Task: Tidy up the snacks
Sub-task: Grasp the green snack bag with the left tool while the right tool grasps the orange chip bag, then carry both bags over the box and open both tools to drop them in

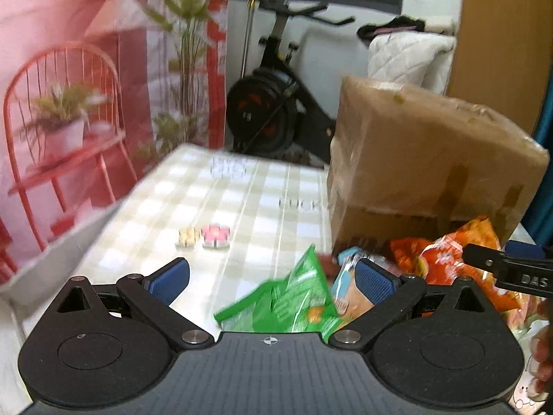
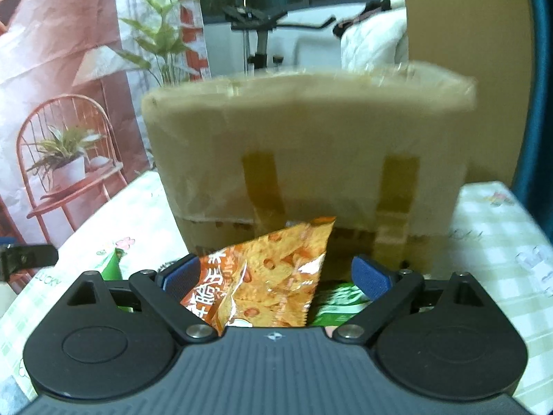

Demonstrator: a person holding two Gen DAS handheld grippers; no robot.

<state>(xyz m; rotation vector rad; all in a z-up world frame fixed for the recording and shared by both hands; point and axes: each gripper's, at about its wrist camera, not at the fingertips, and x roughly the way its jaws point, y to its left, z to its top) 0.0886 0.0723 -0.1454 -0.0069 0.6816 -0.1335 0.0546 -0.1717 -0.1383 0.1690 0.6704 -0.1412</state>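
Observation:
A taped cardboard box [image 1: 425,169] stands on the checked tablecloth [image 1: 207,207]; it fills the right wrist view [image 2: 311,152]. Snack packets lie in front of it. My left gripper [image 1: 273,276] is open, with a green packet [image 1: 293,301] lying between its blue pads and a light blue and orange packet [image 1: 349,283] by the right pad. An orange-red chip bag [image 1: 452,259] lies to the right. My right gripper [image 2: 276,276] is open around an orange chip bag [image 2: 273,273], pads apart from it. A green packet [image 2: 338,306] lies beneath. The right gripper's finger [image 1: 511,269] shows in the left view.
Two small flower-shaped pieces, yellow [image 1: 186,237] and pink [image 1: 216,235], sit mid-table. A pink backdrop [image 1: 69,86] with a printed chair hangs on the left. An exercise bike [image 1: 276,103] stands behind the table. A brown wooden panel [image 1: 501,34] is at the right.

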